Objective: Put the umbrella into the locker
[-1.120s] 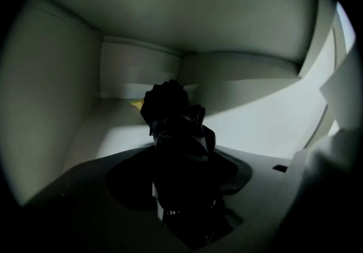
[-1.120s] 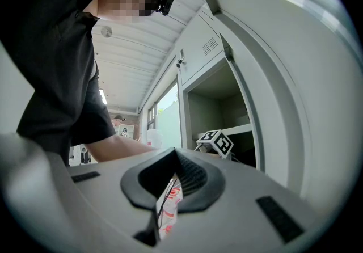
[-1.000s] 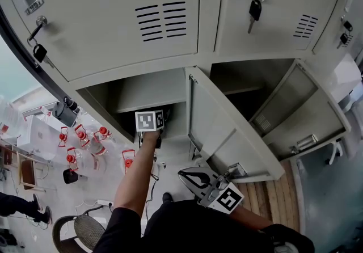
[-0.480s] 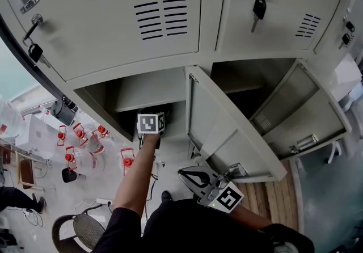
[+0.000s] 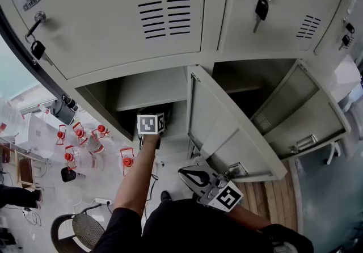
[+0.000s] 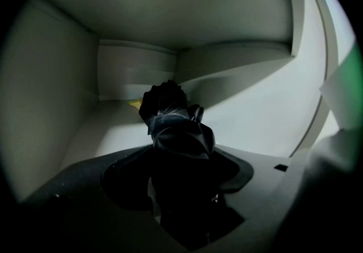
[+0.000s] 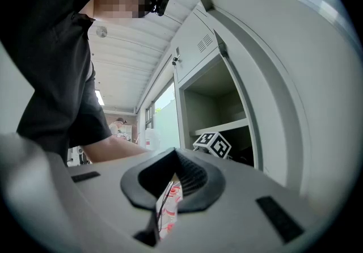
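The left hand-held gripper (image 6: 182,181) was found reaching inside the open locker (image 6: 62,104). Its jaws had just been opening and stood apart. The folded black umbrella (image 6: 170,116) was seen lying between them, inside the locker. The right hand-held gripper (image 5: 187,175) was held outside, jaws together, empty.

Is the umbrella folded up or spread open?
Folded: the umbrella is a tight dark bundle with its fabric gathered in, sitting inside the locker.
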Motion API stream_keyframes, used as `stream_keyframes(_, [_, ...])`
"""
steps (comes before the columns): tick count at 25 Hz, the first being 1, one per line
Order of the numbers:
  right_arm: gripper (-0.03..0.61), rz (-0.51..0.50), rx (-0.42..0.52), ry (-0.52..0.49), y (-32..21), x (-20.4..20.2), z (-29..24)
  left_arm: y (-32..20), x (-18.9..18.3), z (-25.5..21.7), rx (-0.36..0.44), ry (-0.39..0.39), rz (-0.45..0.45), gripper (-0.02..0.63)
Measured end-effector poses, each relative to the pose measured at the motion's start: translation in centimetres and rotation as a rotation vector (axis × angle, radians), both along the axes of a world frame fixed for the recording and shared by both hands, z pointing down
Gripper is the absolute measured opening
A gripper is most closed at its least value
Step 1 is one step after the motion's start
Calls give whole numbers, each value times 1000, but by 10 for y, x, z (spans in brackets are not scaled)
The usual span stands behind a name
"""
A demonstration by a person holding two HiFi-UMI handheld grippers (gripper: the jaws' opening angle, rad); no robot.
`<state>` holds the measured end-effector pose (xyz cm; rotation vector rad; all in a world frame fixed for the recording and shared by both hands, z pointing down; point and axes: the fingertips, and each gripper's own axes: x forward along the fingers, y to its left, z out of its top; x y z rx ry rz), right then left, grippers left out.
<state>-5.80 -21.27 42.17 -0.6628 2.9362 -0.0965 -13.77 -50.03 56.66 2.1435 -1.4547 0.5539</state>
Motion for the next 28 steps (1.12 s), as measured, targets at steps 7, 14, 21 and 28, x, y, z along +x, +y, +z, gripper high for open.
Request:
stream_keyframes(7, [12,2,-7,11,1,-1,3,3,-8,-4,72,-44,7,288])
stream_keyframes(14, [12,-6,-10,22,3,-5,6,16,-19,-40,191,-109,3,290])
stream_keyframes(21, [12,-22,-2,26,4,-12,6,51,-16,-76,368,-169,68,288])
stream_keyframes(28, [12,-52,6,48,7,-22,5,102,-9,-152,688,-52,107,103])
